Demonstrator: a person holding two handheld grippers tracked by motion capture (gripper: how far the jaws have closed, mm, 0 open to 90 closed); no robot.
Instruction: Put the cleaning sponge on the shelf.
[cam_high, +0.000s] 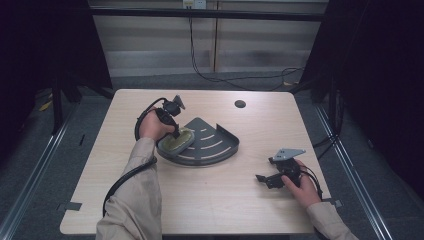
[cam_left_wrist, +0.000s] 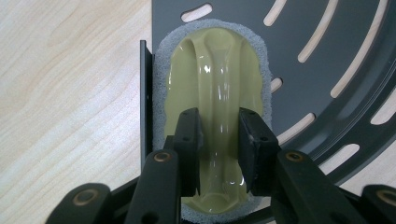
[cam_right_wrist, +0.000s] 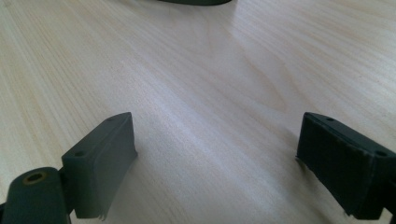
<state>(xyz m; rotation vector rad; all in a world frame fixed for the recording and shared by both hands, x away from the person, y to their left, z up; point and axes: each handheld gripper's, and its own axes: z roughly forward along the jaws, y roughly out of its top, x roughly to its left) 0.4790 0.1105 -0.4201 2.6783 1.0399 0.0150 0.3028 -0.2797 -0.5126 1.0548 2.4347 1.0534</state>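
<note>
Left claw (cam_left_wrist: 218, 140) clamped on raised handle of olive scrubbing pad (cam_left_wrist: 212, 84), at left edge of dark slotted corner tray (cam_high: 220, 142), frame centre. Right claw (cam_right_wrist: 215, 163) apart, idle on table (cam_high: 210, 200), lower right. Risk: glossy handle slipping from pads on lift; foam rim snagging tray wall.

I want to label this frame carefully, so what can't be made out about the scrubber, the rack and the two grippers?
- Scrubber: near end of its handle, left gripper view, behind the left gripper jaws clamped on the ridge.
- Rack: left part, high view, under the scrubber and hand.
- Rack: cut off by the top edge, right gripper view.
- Right gripper: open jaw tips small and dark, high view.
</note>
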